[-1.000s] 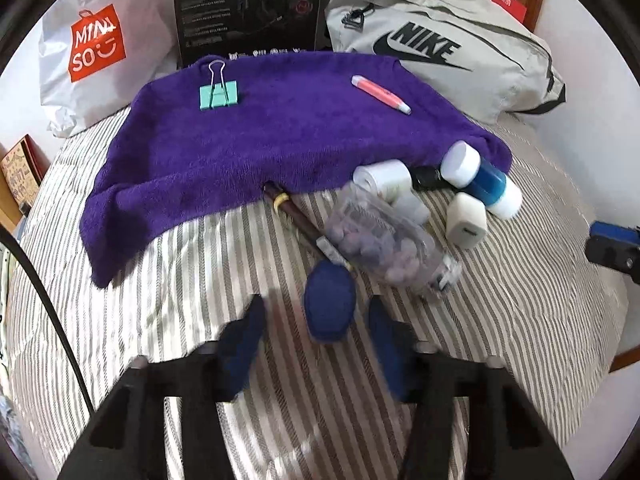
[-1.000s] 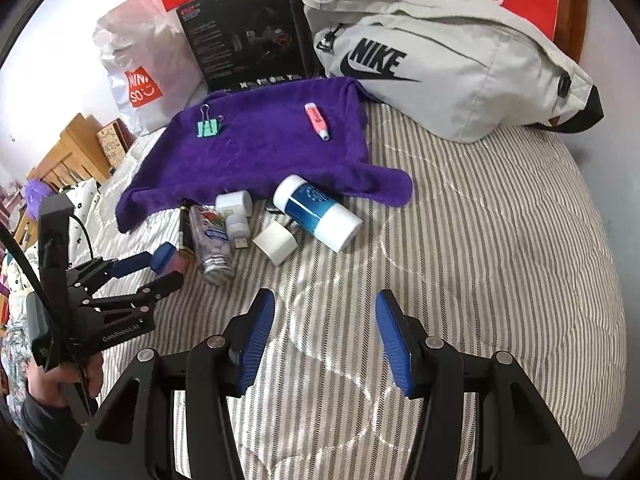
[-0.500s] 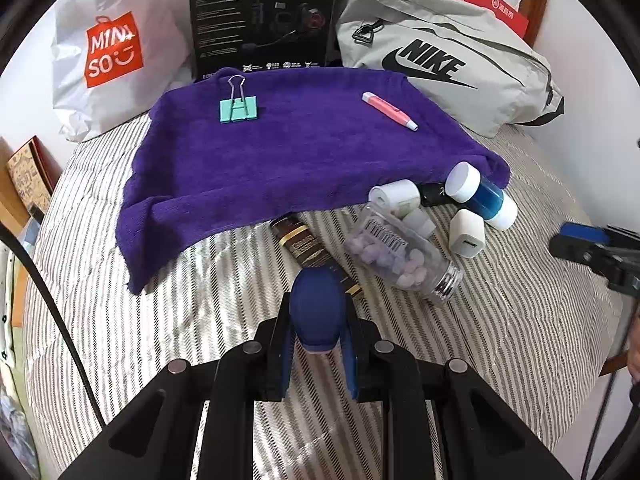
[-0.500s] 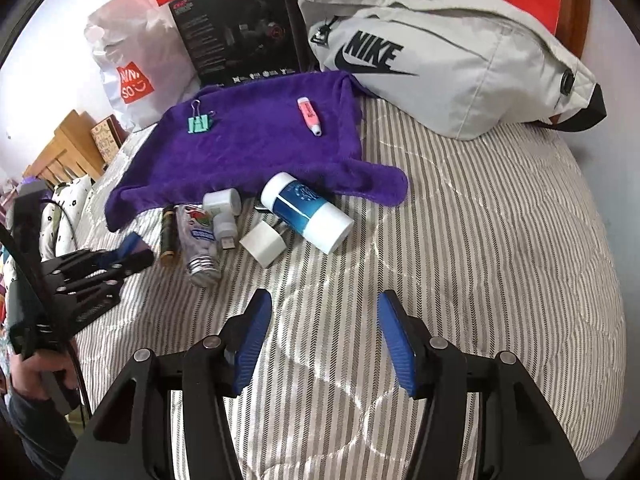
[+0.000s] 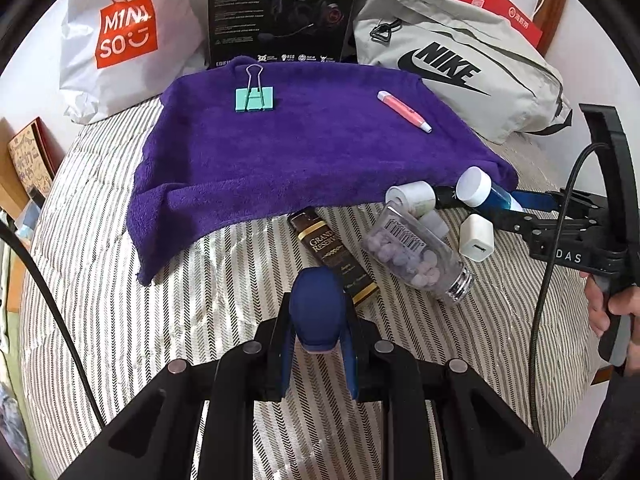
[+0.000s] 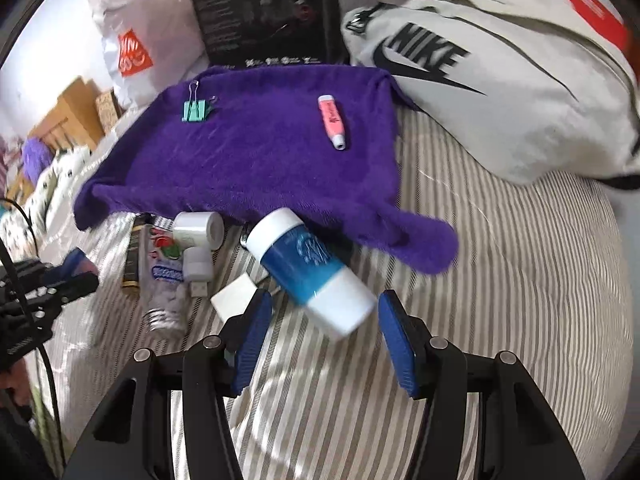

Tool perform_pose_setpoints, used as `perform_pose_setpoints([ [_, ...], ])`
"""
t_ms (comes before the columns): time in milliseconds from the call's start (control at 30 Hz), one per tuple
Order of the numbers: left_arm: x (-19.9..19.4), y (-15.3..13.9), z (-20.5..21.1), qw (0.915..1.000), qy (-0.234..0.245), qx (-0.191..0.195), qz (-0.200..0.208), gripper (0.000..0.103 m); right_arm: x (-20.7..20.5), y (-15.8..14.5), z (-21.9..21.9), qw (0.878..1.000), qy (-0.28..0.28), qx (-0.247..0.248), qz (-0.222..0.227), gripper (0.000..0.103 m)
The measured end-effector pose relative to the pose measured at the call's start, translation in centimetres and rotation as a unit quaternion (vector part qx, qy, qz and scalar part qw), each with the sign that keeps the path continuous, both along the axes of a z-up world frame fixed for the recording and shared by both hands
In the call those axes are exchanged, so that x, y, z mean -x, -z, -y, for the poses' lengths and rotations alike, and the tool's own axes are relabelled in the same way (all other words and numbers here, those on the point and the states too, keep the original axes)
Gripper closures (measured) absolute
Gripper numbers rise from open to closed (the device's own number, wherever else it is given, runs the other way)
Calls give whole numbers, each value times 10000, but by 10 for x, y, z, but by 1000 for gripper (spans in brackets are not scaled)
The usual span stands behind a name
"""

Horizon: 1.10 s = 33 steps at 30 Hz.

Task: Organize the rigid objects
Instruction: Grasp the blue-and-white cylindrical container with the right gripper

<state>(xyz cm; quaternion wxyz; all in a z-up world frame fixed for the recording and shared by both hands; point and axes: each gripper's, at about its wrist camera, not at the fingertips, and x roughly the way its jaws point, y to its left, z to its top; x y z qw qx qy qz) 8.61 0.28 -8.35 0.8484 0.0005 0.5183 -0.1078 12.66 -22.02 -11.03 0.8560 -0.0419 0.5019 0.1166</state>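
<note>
My left gripper [image 5: 317, 344] is shut on a dark blue oval object [image 5: 317, 308] and holds it above the striped bed. My right gripper [image 6: 326, 334] is open, its fingers either side of the white end of a blue-and-white bottle [image 6: 310, 270] lying at the edge of the purple towel [image 6: 256, 152]. On the towel lie a green binder clip [image 5: 254, 98] and a pink marker [image 5: 404, 111]. Near the bottle lie a clear bottle of pills [image 5: 416, 254], a dark "Grand Reserve" tube [image 5: 334, 258], a white roll [image 5: 412, 196] and a white charger cube [image 5: 476, 238].
A grey Nike bag [image 5: 460, 68], a black box [image 5: 280, 8] and a white Miniso bag [image 5: 124, 32] stand behind the towel. The bed's right edge meets a white wall [image 5: 608, 92]. Wooden furniture [image 6: 68, 116] lies to the left.
My left gripper closed on the dark blue object and lifted it back. My right gripper moved forward and left until its open fingers flank the blue-and-white bottle.
</note>
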Motion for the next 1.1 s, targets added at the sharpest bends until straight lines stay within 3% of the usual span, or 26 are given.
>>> perform_pose_setpoints([
  [100, -1, 1, -3, 10000, -37, 61, -31, 83, -8, 6, -8, 9995, -169, 280, 7, 45],
  [333, -3, 7, -4, 9998, -52, 145, -138, 83, -14, 11, -12, 9990, -446, -12, -31, 47],
  [367, -3, 7, -4, 9997, -59, 159, -147, 83, -12, 10, -13, 9988, -481, -113, -34, 55],
  [600, -3, 8, -8, 9996, -104, 202, -163, 83, 6, 10, 21, 9942, 42, -959, -483, 60],
  [733, -3, 8, -8, 9996, -101, 214, -170, 83, 27, 13, 35, 9948, 261, -772, -610, 61],
  [1100, -3, 8, -3, 9994, -79, 253, -200, 83, 26, 19, 15, 9985, -96, 57, -541, 64],
])
